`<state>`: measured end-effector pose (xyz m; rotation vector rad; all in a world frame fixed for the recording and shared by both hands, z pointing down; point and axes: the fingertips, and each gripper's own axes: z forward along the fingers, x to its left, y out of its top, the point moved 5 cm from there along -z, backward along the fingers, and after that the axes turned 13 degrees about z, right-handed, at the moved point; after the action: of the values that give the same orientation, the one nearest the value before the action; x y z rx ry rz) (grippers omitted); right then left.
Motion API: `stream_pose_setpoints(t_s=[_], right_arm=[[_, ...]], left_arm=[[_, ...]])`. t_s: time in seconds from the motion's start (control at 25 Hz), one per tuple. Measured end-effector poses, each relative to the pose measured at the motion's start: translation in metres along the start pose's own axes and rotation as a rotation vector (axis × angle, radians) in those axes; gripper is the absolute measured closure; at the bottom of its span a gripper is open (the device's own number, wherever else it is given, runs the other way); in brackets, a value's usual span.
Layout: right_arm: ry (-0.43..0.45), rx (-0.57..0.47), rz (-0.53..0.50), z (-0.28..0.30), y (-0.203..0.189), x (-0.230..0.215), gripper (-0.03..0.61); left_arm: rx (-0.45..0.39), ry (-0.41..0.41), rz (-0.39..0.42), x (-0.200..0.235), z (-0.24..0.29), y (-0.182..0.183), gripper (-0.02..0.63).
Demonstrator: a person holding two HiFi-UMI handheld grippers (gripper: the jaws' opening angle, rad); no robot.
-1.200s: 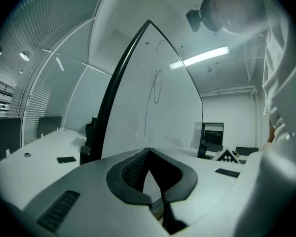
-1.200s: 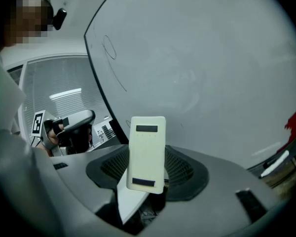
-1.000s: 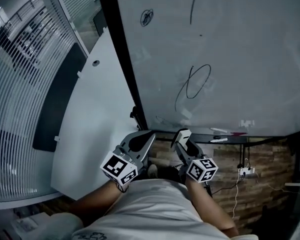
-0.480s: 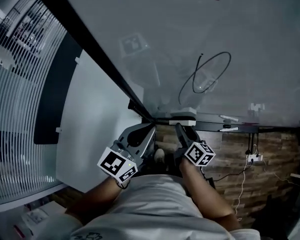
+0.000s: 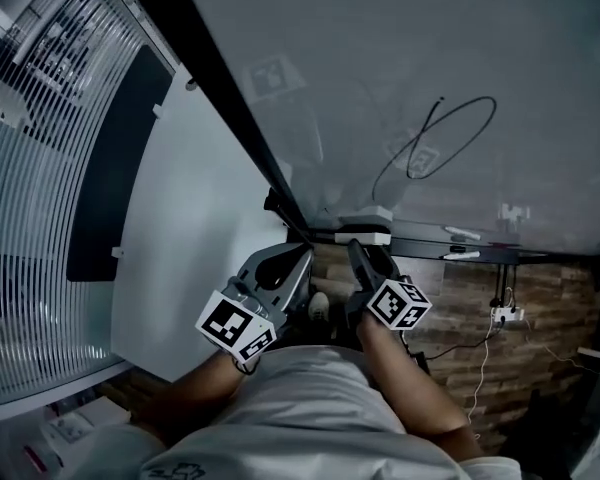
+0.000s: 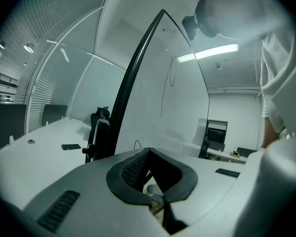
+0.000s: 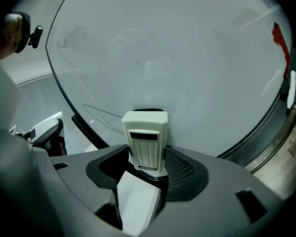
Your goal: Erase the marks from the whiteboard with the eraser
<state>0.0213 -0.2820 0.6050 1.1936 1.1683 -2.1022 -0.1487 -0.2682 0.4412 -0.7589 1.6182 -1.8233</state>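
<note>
The whiteboard (image 5: 380, 58) fills the upper right of the head view and carries a thin black loop mark (image 5: 450, 138). My right gripper (image 5: 363, 246) is shut on the white eraser (image 5: 363, 230), which sits at the board's bottom edge, below and left of the loop. In the right gripper view the eraser (image 7: 145, 139) stands upright in my right gripper (image 7: 145, 164) close to the board, with a thin curved line (image 7: 106, 115) to its left. The left gripper (image 5: 285, 265) is held beside it, shut and empty. In the left gripper view, the left gripper (image 6: 153, 179) faces the board's black frame (image 6: 133, 83) edge-on.
A ledge (image 5: 420, 242) under the board holds markers (image 5: 462, 256). Below it, a power strip (image 5: 504, 316) with cables hangs on a brick-pattern wall. A white desk (image 5: 200, 228) with a dark pad (image 5: 110, 188) lies left, beside slatted blinds (image 5: 30, 188). A red mark (image 7: 281, 38) shows on the board's far side.
My right gripper lifted the eraser from below the ledge up to the board's bottom edge. The head view has swung, so the loop mark now sits further right. The left gripper barely moved.
</note>
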Motion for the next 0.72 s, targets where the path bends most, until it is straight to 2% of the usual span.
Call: stream_pose_setpoints(t_s=[0.32,0.56,0.72], right_arm=[[0.134,0.032,0.024,0.01,-0.001,0.083,0.348],[0.264,0.003,0.048,0.003,0.017,0.149,0.348],[0.322,-0.028,0.083,-0.005,0.033,0.17,0.348]], left_arm=[[-0.043,0.028,0.03,0.008,-0.02,0.016,0.606],[-0.058,0.05,0.034,0.012,-0.038,0.022,0.606],[-0.061,0.058,0.034,0.01,-0.041,0.023,0.606]])
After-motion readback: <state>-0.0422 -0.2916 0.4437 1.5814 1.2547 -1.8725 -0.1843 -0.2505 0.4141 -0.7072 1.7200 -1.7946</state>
